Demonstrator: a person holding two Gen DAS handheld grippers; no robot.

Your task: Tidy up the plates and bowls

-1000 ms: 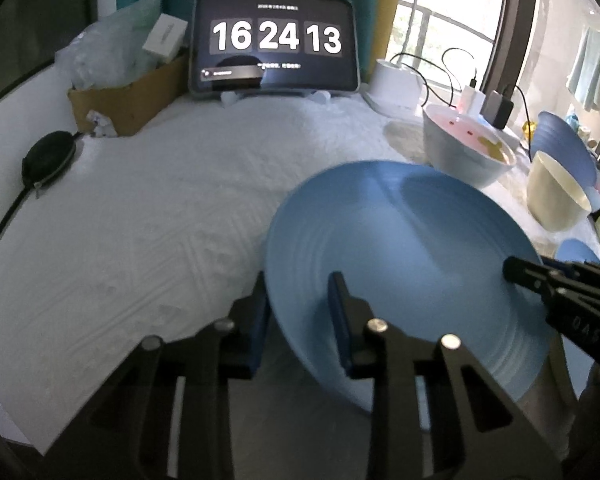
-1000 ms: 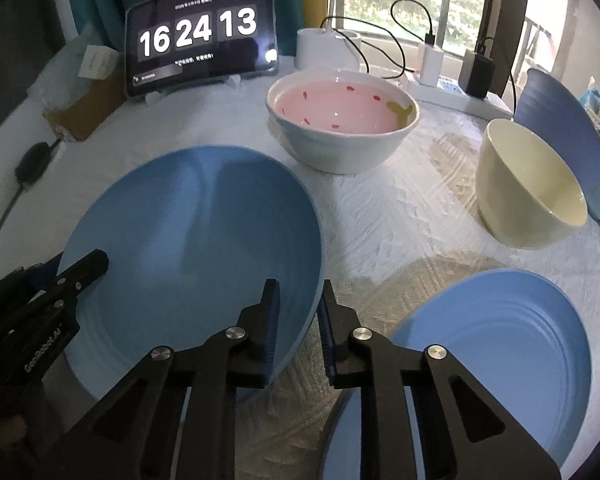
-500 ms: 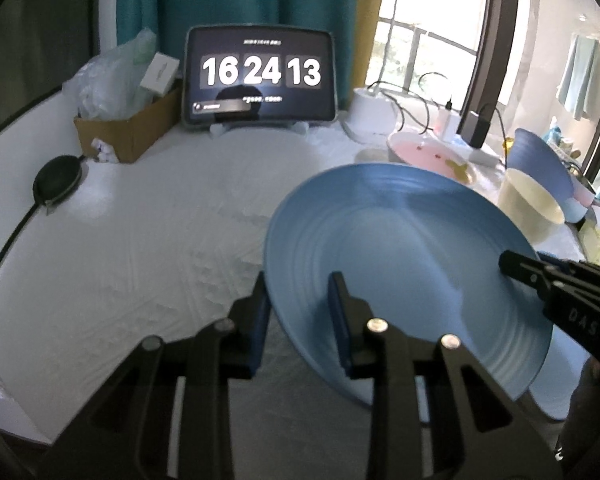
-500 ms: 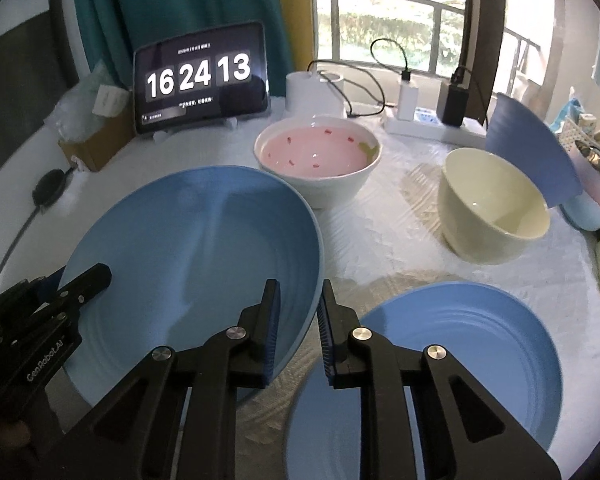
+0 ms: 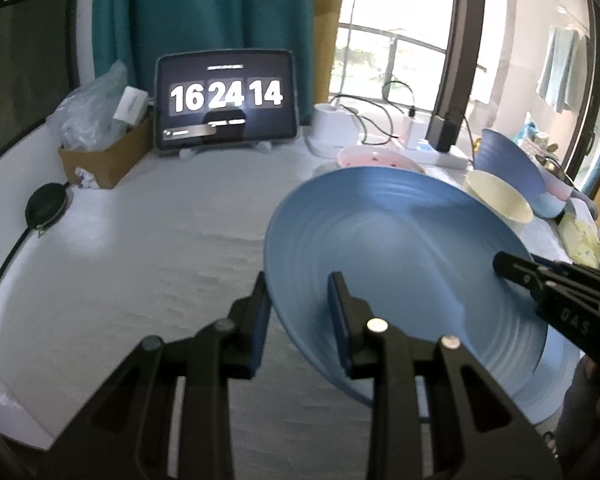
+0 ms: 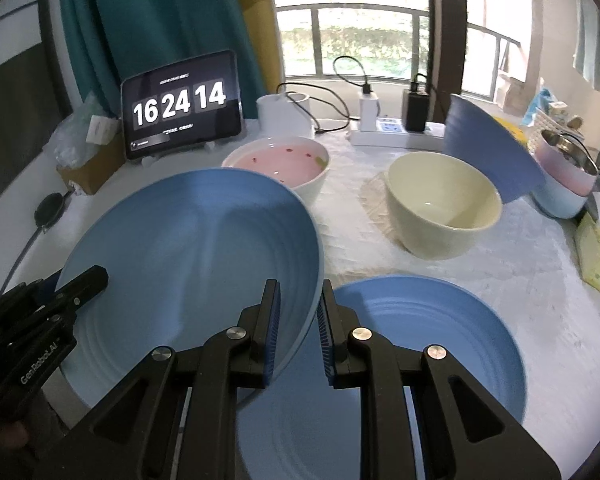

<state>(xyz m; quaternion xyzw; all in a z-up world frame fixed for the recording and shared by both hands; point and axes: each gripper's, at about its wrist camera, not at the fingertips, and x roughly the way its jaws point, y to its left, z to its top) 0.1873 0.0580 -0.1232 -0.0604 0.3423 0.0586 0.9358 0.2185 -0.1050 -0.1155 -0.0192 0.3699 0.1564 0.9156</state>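
Black fingers with ribbed blue pads on the left gripper (image 5: 300, 316) and right gripper (image 6: 298, 320) pinched opposite rims of a round, ridged light-blue plate (image 6: 192, 256), held tilted above the white textured tablecloth (image 5: 140, 248). A matching second plate (image 6: 420, 344) lay flat beneath, near a smooth cream bowl (image 6: 440, 204).

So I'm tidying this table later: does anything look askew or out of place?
Yes: the dark blue bowl is tipped on its side, leaning on the stacked pastel bowls behind the cream bowl.
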